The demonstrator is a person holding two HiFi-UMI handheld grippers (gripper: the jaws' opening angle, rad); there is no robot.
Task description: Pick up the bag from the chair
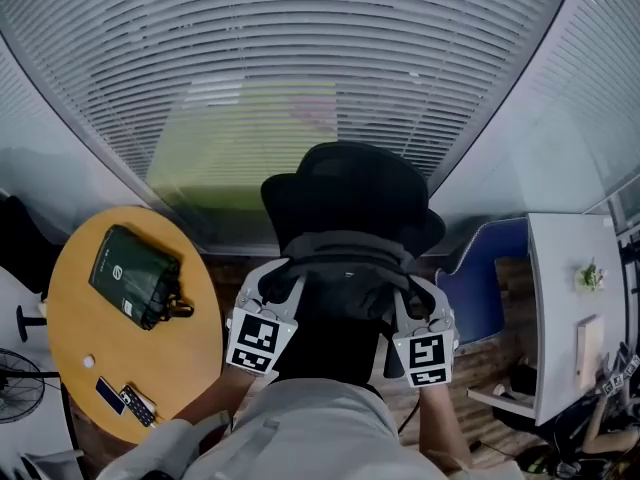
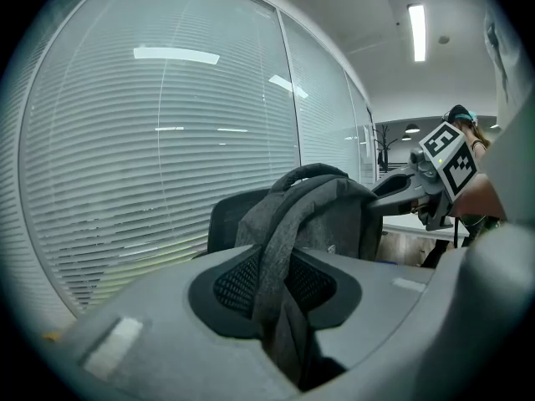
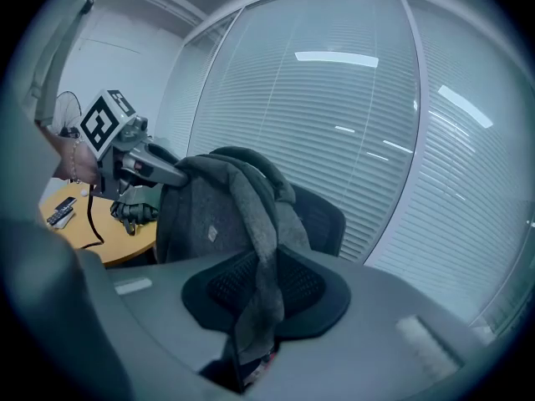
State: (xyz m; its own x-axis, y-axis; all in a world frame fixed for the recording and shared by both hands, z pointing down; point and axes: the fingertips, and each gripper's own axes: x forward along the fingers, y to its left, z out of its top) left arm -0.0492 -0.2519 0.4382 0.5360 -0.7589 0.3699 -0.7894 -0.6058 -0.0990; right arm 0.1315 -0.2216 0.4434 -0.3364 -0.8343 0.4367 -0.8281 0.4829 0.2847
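A dark grey backpack (image 1: 345, 268) hangs in front of a black office chair (image 1: 350, 193), held up by its two shoulder straps. My left gripper (image 1: 290, 286) is shut on the left strap (image 2: 280, 249), which runs down between its jaws. My right gripper (image 1: 405, 293) is shut on the right strap (image 3: 261, 257) in the same way. The bag's body (image 2: 334, 215) rises beyond the jaws, with its top handle (image 2: 313, 171) arched above. In the right gripper view the bag (image 3: 205, 220) hangs with the chair back (image 3: 322, 220) behind it.
A round wooden table (image 1: 190, 338) stands to the left with a dark green pouch (image 1: 135, 273) and small devices (image 1: 125, 398). Slatted blinds (image 1: 300, 68) cover the curved glass wall behind the chair. A white desk (image 1: 570, 308) and blue panel (image 1: 490, 288) stand at right.
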